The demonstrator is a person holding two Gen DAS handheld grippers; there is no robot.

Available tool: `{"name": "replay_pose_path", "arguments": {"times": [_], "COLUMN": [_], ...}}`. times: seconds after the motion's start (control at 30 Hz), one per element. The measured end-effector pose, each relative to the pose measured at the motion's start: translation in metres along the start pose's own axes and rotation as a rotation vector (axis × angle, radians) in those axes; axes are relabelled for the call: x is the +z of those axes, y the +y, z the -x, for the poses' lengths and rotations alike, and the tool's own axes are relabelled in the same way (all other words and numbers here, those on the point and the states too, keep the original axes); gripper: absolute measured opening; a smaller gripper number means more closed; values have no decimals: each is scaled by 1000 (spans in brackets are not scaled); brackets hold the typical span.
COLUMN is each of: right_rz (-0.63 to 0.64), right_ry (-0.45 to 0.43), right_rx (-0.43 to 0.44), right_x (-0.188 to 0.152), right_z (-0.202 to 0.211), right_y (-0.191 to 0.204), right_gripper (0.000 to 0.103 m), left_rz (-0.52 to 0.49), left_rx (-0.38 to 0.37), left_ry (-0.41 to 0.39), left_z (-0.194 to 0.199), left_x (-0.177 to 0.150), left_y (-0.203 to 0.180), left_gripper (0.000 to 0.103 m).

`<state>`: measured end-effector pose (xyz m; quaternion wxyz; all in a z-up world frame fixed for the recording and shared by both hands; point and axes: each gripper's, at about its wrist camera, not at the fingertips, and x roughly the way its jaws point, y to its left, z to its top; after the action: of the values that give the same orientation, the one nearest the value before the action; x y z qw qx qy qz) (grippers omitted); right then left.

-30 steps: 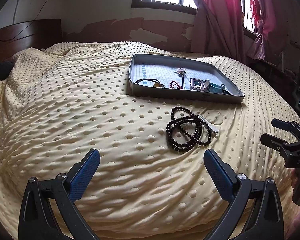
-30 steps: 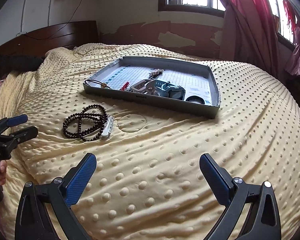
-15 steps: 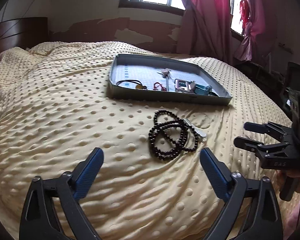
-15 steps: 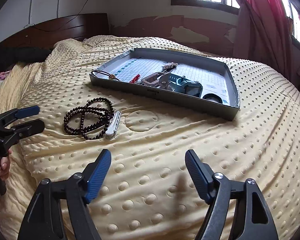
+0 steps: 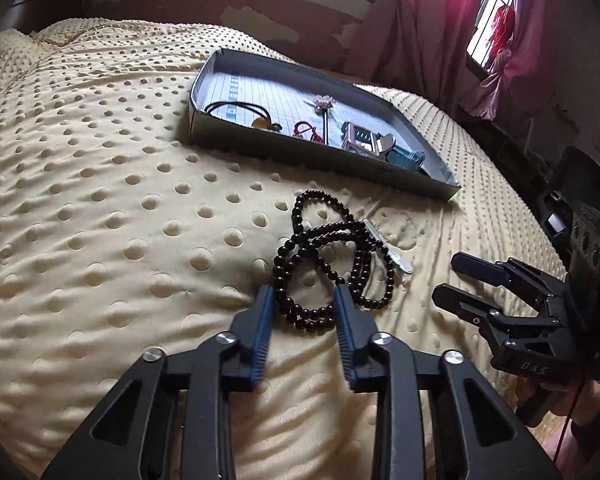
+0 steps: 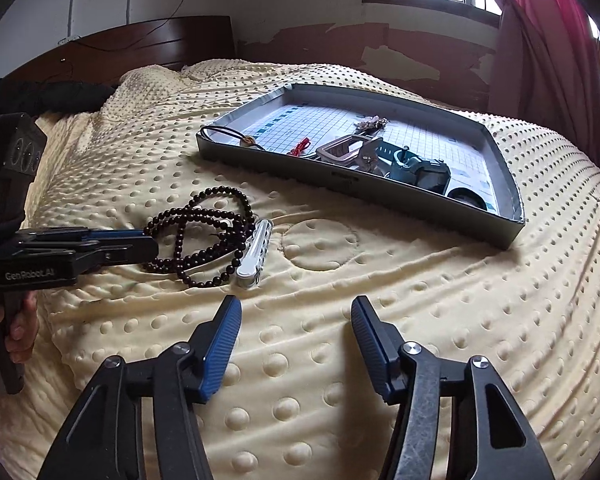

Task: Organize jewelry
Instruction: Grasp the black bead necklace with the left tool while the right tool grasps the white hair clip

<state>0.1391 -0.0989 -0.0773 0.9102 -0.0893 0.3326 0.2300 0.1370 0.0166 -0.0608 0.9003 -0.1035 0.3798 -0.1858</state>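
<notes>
1. While a person is working over a bed covered in a yellow dotted blanket, the left gripper is reaching down at a coiled string of dark beads, its two blue-padded fingers partly apart and straddling the near loop, gripping nothing yet
2. Lying tangled on the blanket, the beads are touching a small silver clip and sitting just short of a grey tray
3. Sitting already inside the tray are a cord pendant, a red charm and a watch
4. Hovering low beside the clip, the right gripper is holding its fingers wide apart and empty
5. Judging by this, picking up the beads is the step in hand; next, the left fingers are needing to close on the strand and carry it into the tray
</notes>
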Motion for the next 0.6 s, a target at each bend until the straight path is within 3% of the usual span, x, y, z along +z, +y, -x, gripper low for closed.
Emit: {"name": "replay_pose_path", "arguments": {"times": [0.13,0.23,0.33,0.6], "right_rz": [-7,-1,9,4], "right_ry": [-5,-6,-12,-14], "right_rx": [3,9,16,26], "right_x": [0,1,2,7], "right_z": [-4,-7,-10,-21], "right_y": [0,4,9,13], "right_gripper": [52,49,45,41], "left_rz": [11,4,21,-28], "left_rx": [-2,20,21,136], "left_ry": [24,35,31,-29], "left_z": [-9,-14,-14,-4], "left_x": [4,8,10,11], "left_y": [3,5,10,4], "left_gripper": [17,5,4,4]}}
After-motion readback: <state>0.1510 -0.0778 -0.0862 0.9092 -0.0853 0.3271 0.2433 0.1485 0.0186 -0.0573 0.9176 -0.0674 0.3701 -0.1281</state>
